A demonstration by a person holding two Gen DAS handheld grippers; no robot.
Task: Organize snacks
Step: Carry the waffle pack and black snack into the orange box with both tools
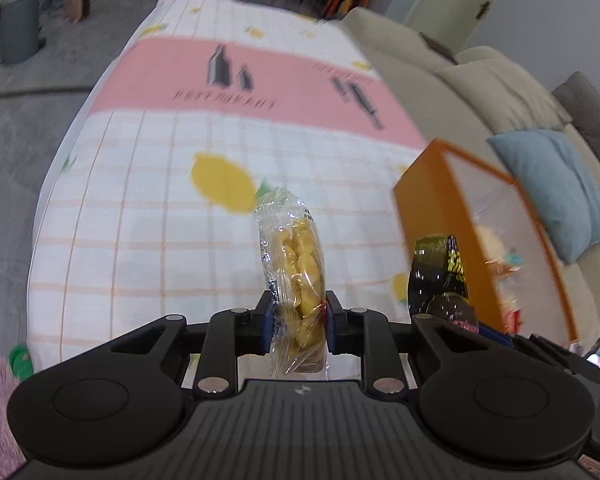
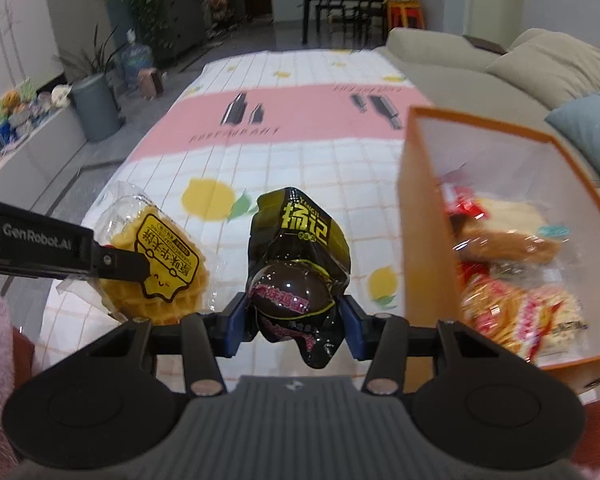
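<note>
Spread over the table (image 2: 300, 168) is a white checked cloth with yellow lemons and a wide pink band across its far half. Beyond it a dark dining table and chairs can be seen at the far end of the room, a beige sofa (image 2: 540, 68) with a blue cushion runs along the right, and a grey bin (image 2: 96, 106) stands on the floor to the left.

At the near right corner of the table an orange box (image 2: 416, 216) with a white inside is seen, open at the top. Several packets are lying in it: red and white wrappers and a clear bag with something pale brown inside.

The left gripper (image 1: 299, 318) is closed on a clear waffle packet (image 1: 296, 264), which is held edge-on between the blue pads and lifted clear of the cloth. From the right wrist view the same packet (image 2: 156, 264) is seen flat on, a yellow label on its front, with one black finger of the left gripper across it.

The right gripper (image 2: 296, 320) is clamped on a black packet (image 2: 296, 264) with yellow and pink print, its rounded lower part squeezed between the jaws, also held above the cloth. It is just left of the orange box and right of the waffle packet.
</note>
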